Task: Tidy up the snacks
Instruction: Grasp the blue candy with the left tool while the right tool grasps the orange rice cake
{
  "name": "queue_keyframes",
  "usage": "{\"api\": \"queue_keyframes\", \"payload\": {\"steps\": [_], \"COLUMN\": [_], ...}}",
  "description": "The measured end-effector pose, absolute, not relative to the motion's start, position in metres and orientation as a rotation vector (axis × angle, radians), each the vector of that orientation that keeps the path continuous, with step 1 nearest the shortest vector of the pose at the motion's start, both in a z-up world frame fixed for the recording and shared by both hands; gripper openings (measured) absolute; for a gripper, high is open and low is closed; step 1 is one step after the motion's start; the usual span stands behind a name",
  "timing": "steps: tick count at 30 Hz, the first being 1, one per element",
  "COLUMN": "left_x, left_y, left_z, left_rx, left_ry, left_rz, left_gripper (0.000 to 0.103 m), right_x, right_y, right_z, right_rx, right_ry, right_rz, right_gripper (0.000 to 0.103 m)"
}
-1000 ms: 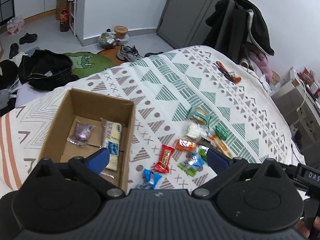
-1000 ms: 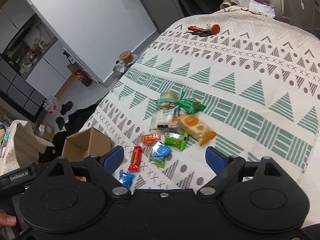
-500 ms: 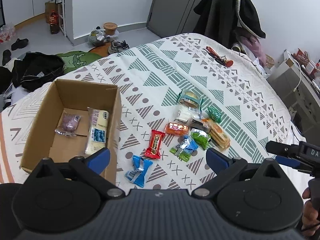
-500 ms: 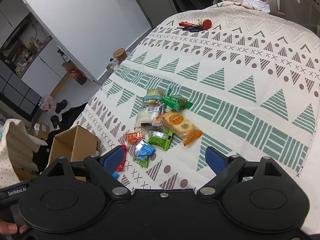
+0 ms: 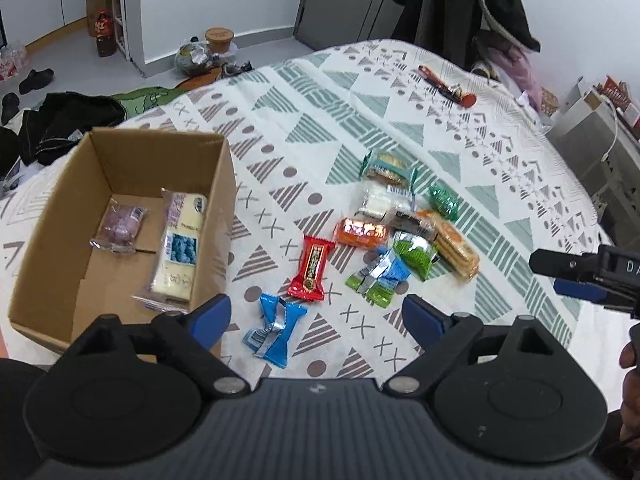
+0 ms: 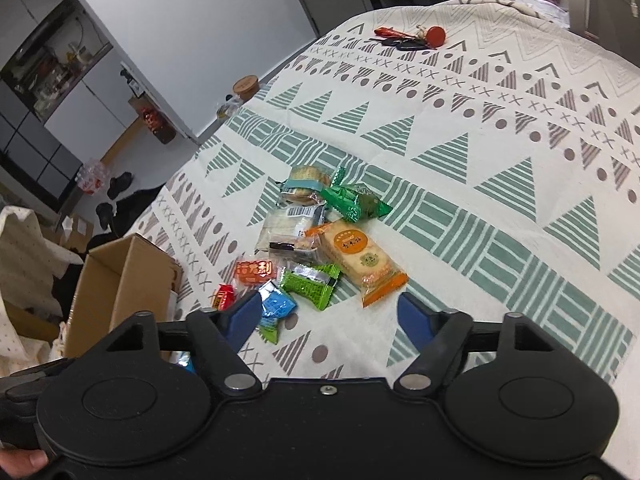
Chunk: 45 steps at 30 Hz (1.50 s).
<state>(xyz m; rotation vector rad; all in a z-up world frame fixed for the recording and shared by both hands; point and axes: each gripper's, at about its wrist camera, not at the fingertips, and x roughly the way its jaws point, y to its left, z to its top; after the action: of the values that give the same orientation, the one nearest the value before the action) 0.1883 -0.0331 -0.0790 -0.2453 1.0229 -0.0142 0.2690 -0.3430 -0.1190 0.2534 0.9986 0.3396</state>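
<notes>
A cardboard box (image 5: pixel 218 200) sits at the left on the patterned cloth and holds a purple sweet (image 5: pixel 118 229) and a long pale packet (image 5: pixel 180 249). To its right lie several loose snacks: a red bar (image 5: pixel 312 269), a blue wrapper (image 5: pixel 274 328), an orange packet (image 5: pixel 362 232) and a cracker pack (image 6: pixel 360 258). My left gripper (image 5: pixel 316 314) hovers over the blue wrapper, its jaws closing with nothing pressed between them. My right gripper (image 6: pixel 328 314) hangs above the green packet (image 6: pixel 310 285), jaws closing, gripping nothing. The box (image 6: pixel 120 280) also shows at the left of the right wrist view.
A bunch of keys with a red tag (image 6: pixel 412 38) lies at the far side of the cloth. Dark clothes (image 5: pixel 60 120), shoes and jars are on the floor beyond. A coat (image 5: pixel 472 4) hangs behind the cloth's far edge.
Both grippers have sunk closer to the snacks, which look larger. The jaws of both have narrowed. The right gripper's fingers have come into the left wrist view at the right edge.
</notes>
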Motion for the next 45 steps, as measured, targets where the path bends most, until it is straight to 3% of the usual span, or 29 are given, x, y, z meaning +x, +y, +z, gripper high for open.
{"api": "queue_keyframes", "payload": {"steps": [10,24,30,35,37,42,45], "left_x": [0.207,0.212,0.215,0.214,0.213,0.21,0.21], "left_y": [-0.041,-0.061,-0.058,-0.056,-0.055,-0.042,-0.041], "left_z": [-0.129,-0.139,-0.156,-0.171,-0.175,-0.185,-0.183], "left_rx": [-0.201,-0.137,-0.114,-0.123,-0.125,-0.233,-0.242], "left_ry": [1.086,1.049,1.066,1.089,1.096,1.128,1.121], "left_rz": [0.04,0.071,0.11,0.122,0.123,0.102,0.089], "left_gripper": [0.071,0.066,0.066,0.065,0.062,0.035,0.026], "right_x": [0.304,0.336,0.332,0.322,0.316,0.299,0.291], "right_y": [-0.331,-0.325,-0.325,-0.331,-0.334,-0.336,-0.337], "right_z": [-0.144,-0.189,-0.196,-0.193,-0.194,-0.193,-0.192], "right_rx": [0.157,0.075,0.077,0.099,0.117,0.137,0.192], "right_ry": [1.007,1.069,1.132,1.186,1.218,1.268,1.324], "right_rz": [0.373,0.367,0.364,0.33,0.321,0.306,0.309], "right_gripper": [0.061,0.057,0.037,0.035,0.035,0.035,0.035]}}
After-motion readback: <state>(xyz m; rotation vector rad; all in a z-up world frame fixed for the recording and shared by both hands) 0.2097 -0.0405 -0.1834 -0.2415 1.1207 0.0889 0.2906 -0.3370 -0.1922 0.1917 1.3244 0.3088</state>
